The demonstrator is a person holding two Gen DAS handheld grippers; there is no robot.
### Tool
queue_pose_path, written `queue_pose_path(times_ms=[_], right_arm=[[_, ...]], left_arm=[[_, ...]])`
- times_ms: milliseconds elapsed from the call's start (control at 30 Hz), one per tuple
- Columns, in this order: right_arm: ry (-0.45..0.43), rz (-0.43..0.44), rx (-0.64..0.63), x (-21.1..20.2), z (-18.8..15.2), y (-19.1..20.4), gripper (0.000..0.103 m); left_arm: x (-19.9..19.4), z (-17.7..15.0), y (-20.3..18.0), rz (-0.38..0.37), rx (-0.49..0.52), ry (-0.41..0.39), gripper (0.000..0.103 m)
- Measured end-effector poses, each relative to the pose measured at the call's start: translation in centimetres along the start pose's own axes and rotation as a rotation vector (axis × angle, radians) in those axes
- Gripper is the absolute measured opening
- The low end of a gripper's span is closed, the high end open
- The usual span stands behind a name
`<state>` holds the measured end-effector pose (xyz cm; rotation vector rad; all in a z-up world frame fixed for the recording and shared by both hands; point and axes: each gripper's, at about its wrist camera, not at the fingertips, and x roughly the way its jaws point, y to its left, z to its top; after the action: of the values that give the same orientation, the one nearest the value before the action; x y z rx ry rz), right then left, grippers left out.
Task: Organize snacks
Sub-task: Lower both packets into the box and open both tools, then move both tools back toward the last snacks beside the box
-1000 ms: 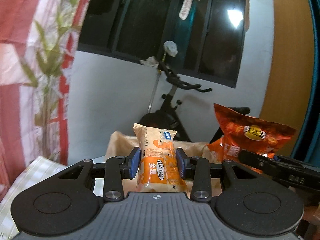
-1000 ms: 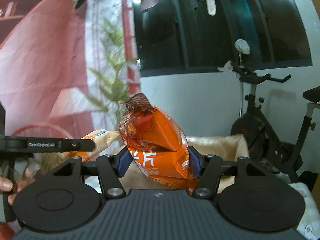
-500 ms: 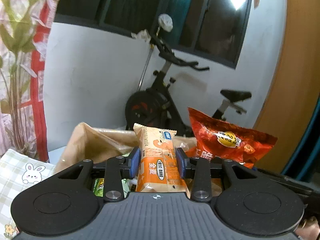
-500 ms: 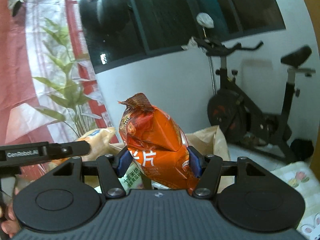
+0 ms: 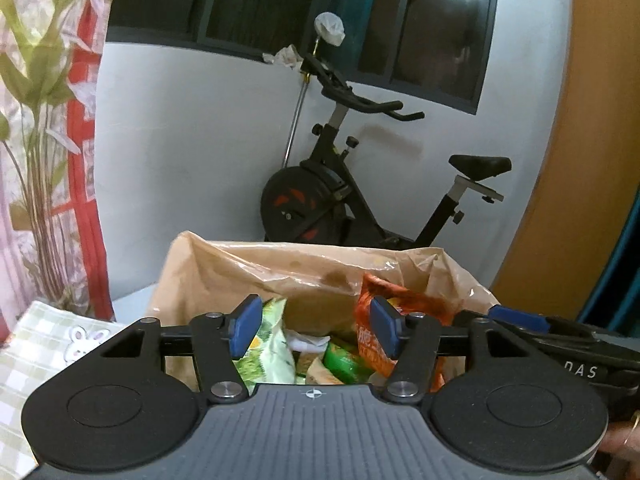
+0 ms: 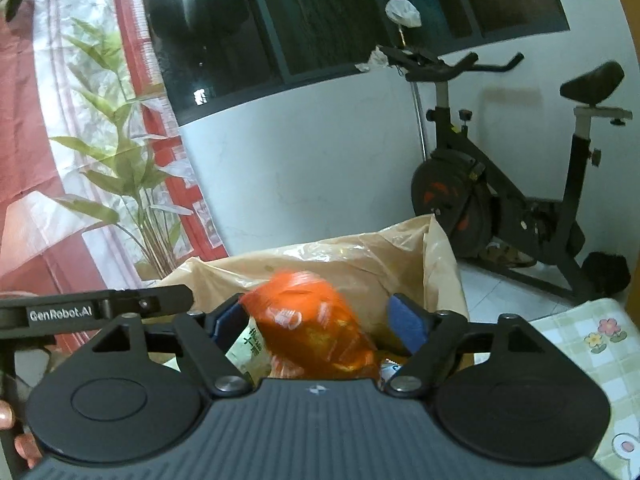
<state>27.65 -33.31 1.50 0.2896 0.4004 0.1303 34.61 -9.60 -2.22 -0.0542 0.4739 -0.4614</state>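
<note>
Nearest the left wrist camera, the left gripper [image 5: 314, 330] is hovering over the mouth of the brown bag [image 5: 248, 268] with its blue pads spread wide and nothing between them. Its position above the opening suggests a release point, chosen so that a dropped packet lands among the others and not on the table.

Nearest the right wrist camera, the right gripper [image 6: 318, 322] is likewise standing spread apart. The orange chip bag [image 6: 316, 332] is lying between its fingers but is blurred and appears clear of both pads, so it is probably falling free into the bag; whether the left pad is brushing it cannot be told.

Just beyond the left gripper's fingers, inside the bag, a pale green snack packet [image 5: 268, 352] is leaning against the near wall, a darker green packet [image 5: 344, 362] is lying lower down, and the orange chip bag [image 5: 396, 320] is sitting toward the right side. The snacks are gathering in this single container, which seems to be the point of the organising.

To either side, a checked tablecloth [image 5: 44, 344] printed with rabbits and flowers is covering the surface that the bag is standing on.

Farther back, an exercise bike [image 5: 360, 196] is standing against the white wall under dark windows, and a red floral curtain [image 6: 52, 120] is hanging to the left.
</note>
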Motion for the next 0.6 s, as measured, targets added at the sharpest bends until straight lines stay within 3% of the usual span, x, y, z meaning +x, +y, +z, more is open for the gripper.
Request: queue_pose_path(times_ms=[300, 600], right_arm=[[-0.029, 0.005, -0.11, -3.6, -1.1, 1.3, 0.079], [-0.066, -0.027, -0.165, -8.2, -4.5, 0.3, 0.079]], left_arm=[[-5.2, -1.0, 1.3, 0.013, 0.04, -0.039, 0.062], [-9.6, -5.1, 4.0, 0.052, -0.01, -0.04, 0.062]])
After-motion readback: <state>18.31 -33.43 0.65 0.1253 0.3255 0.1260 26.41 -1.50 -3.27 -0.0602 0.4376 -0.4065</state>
